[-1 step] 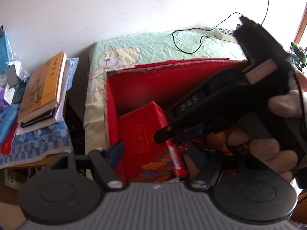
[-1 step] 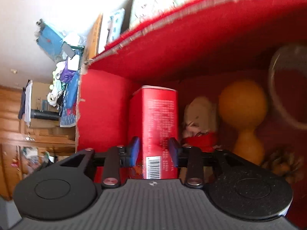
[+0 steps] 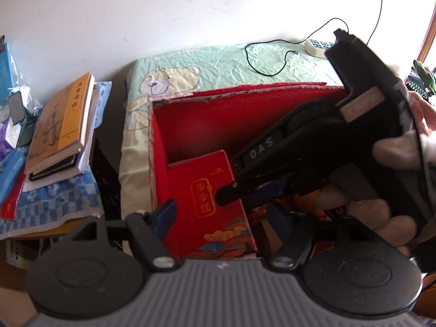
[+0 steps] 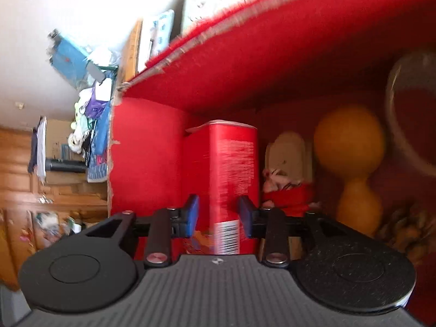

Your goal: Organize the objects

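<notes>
placing step, near its end. left gripper [image 3: 220,215] spread wide around the red carton [image 3: 209,199], not pressing. carton upright in the left corner of the red box [image 3: 163,130]. right gripper [image 4: 218,215] loosened, pads just clear of it. next: draw both straight back without tipping it.

Ahead of my left hand-held gripper [image 3: 218,215] the red box [image 3: 190,125] is open behind the carton [image 3: 207,196]. My right hand-held gripper [image 4: 218,214] blocks its right side. Right of that gripper, a figurine [image 4: 286,169] and orange gourd [image 4: 351,158] crowd the floor.
</notes>
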A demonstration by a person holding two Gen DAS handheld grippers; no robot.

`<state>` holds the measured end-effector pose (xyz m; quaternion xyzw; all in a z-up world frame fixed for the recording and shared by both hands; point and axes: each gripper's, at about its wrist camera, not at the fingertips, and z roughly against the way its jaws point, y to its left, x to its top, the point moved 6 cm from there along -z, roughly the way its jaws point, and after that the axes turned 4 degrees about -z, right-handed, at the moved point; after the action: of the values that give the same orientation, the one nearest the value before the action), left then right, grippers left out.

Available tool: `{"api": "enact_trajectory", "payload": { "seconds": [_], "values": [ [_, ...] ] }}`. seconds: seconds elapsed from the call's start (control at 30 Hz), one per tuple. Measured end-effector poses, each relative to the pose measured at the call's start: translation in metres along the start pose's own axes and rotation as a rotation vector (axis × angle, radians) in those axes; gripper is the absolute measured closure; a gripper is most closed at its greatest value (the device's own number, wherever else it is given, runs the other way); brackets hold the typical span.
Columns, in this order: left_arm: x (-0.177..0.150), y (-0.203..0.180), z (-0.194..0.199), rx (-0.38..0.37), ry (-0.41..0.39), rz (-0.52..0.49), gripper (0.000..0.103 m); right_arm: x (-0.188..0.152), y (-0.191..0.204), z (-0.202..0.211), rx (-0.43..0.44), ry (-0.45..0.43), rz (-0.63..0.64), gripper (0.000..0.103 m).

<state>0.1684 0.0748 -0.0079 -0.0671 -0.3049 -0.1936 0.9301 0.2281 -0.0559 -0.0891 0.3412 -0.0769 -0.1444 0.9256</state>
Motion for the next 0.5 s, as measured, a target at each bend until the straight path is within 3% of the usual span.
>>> {"api": "enact_trajectory", "payload": {
  "seconds": [0.17, 0.33, 0.5],
  "values": [
    [0.002, -0.001, -0.003, -0.008, 0.004, 0.0, 0.029, 0.001, -0.003, -0.001, -0.045, -0.021, -0.013, 0.071],
    [0.006, -0.006, -0.008, -0.035, 0.012, 0.002, 0.027, -0.003, 0.004, 0.017, -0.094, -0.124, 0.11, 0.07],
    [0.009, -0.013, -0.017, -0.036, 0.021, -0.007, 0.027, -0.008, -0.008, 0.04, -0.154, -0.256, 0.146, 0.069]
  ]
}}
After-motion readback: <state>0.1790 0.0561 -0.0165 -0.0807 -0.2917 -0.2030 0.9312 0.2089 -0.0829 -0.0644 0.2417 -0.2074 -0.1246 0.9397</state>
